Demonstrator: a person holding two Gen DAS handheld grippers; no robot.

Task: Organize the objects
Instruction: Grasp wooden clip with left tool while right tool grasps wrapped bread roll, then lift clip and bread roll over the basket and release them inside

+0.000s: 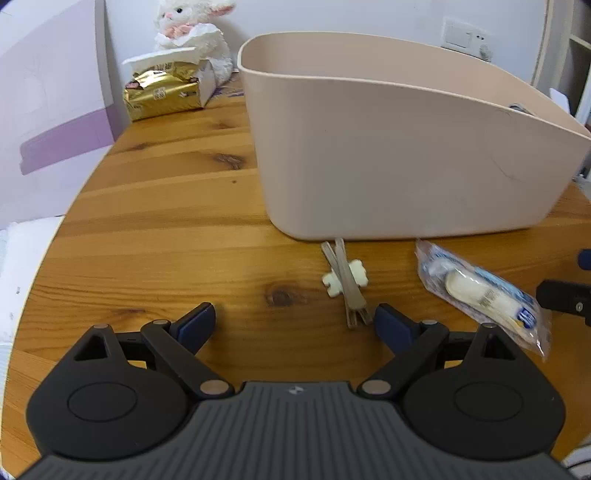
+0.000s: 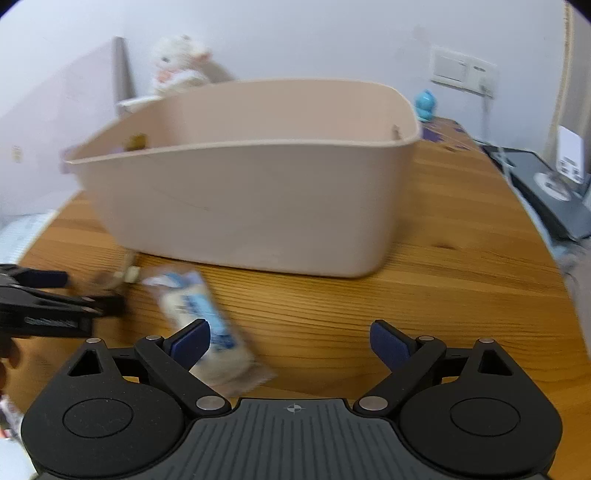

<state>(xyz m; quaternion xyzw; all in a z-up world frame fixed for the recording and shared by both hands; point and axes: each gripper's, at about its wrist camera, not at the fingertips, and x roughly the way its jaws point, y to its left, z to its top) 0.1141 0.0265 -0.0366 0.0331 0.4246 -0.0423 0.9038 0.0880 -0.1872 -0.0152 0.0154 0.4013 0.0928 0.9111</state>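
Note:
A beige plastic bin (image 1: 388, 147) stands on the wooden table (image 1: 166, 229); it also shows in the right wrist view (image 2: 251, 192). In front of it lie a hair clip with a cream bow (image 1: 347, 282) and a clear wrapped snack packet (image 1: 484, 291). My left gripper (image 1: 295, 323) is open and empty, its right finger just beside the clip's near end. My right gripper (image 2: 290, 345) is open and empty; the packet (image 2: 207, 325) lies by its left finger. The right view is blurred. The clip (image 2: 125, 275) is barely visible there.
A gold packet (image 1: 162, 94) and a white plush toy (image 1: 192, 33) sit at the table's far left corner. A blue figure (image 2: 424, 105) stands behind the bin. A dark device (image 2: 550, 192) lies at the right edge. The left gripper shows at the left of the right wrist view (image 2: 48, 306).

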